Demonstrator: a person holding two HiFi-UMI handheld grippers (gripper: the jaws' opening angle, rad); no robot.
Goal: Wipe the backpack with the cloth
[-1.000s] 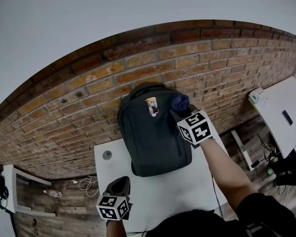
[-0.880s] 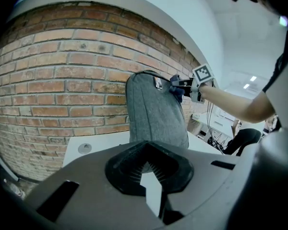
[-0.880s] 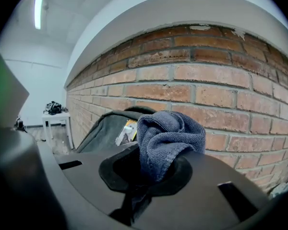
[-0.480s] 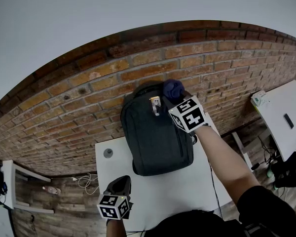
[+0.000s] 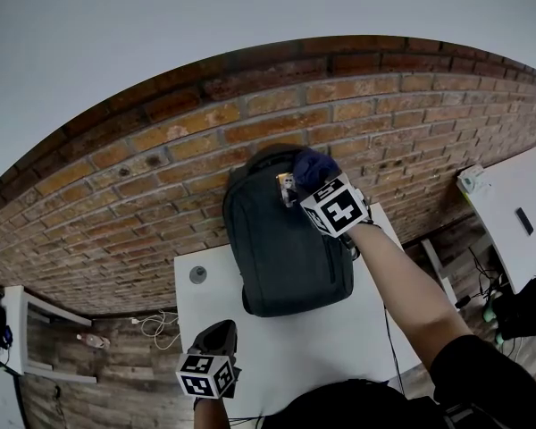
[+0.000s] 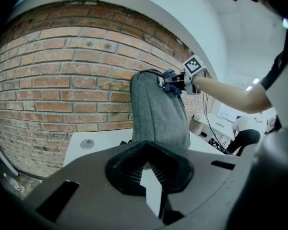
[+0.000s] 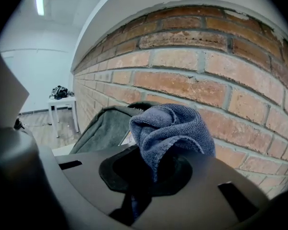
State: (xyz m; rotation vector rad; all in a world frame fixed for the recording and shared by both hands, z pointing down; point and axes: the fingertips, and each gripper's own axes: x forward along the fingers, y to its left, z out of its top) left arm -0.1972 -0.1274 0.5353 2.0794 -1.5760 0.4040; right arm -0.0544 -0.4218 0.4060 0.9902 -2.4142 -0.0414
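Observation:
A dark grey backpack point(image 5: 286, 239) stands upright on the white table point(image 5: 357, 329), its back to the brick wall. My right gripper point(image 5: 322, 186) is shut on a bunched blue cloth point(image 5: 313, 166) and presses it against the backpack's top right, beside a small picture tag point(image 5: 286, 187). In the right gripper view the cloth point(image 7: 173, 128) bulges out of the gripper point(image 7: 151, 169), with the backpack point(image 7: 105, 126) just behind. My left gripper point(image 5: 216, 338) hangs by the table's front edge, shut and holding nothing; its view shows the backpack point(image 6: 158, 114) and the cloth point(image 6: 172, 78) from afar.
The brick wall point(image 5: 205, 132) runs right behind the backpack. A round cable grommet point(image 5: 197, 274) sits in the table left of it. A second white table point(image 5: 509, 204) stands to the right, a small side table point(image 5: 36, 329) to the left, and cables point(image 5: 161, 333) lie on the floor.
My right gripper has carried the cloth up and to the left, from the backpack's upper right side to its top by the tag. The left gripper has stayed put.

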